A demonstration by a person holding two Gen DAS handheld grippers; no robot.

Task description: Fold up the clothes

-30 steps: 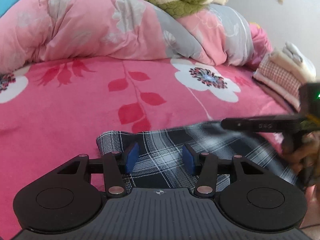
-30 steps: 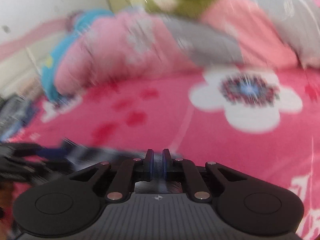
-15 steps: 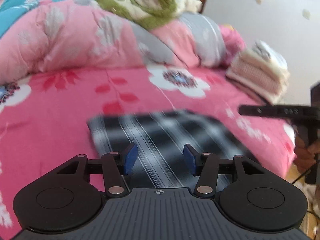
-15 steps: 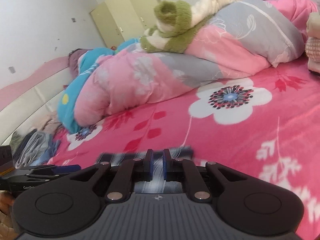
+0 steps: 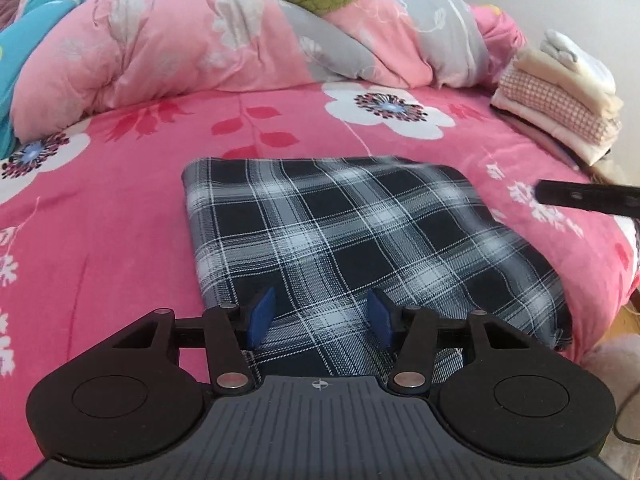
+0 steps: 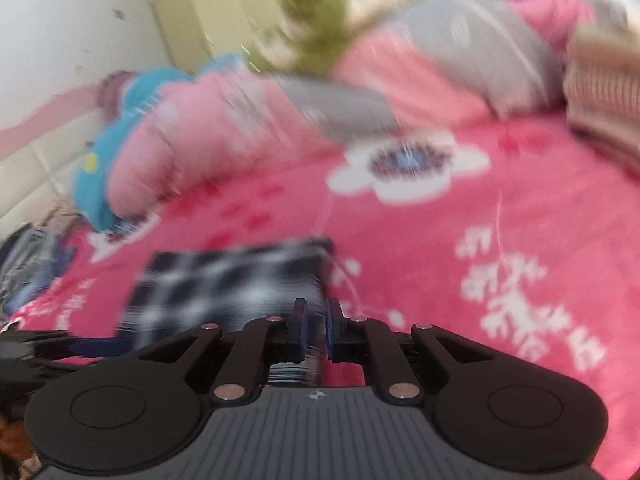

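Left wrist view: plaid garment [image 5: 360,240] folded flat at bed [image 5: 120,240] near edge, long axis running away from wide-open, empty left gripper [image 5: 318,318]; right gripper [image 6: 316,330] nearly closed, grip unclear through blur.

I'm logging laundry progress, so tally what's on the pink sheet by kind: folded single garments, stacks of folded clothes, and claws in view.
Folded plaid garment: 1
Stack of folded pale clothes: 1
Claws, left claw and right claw: 2
Total: 4
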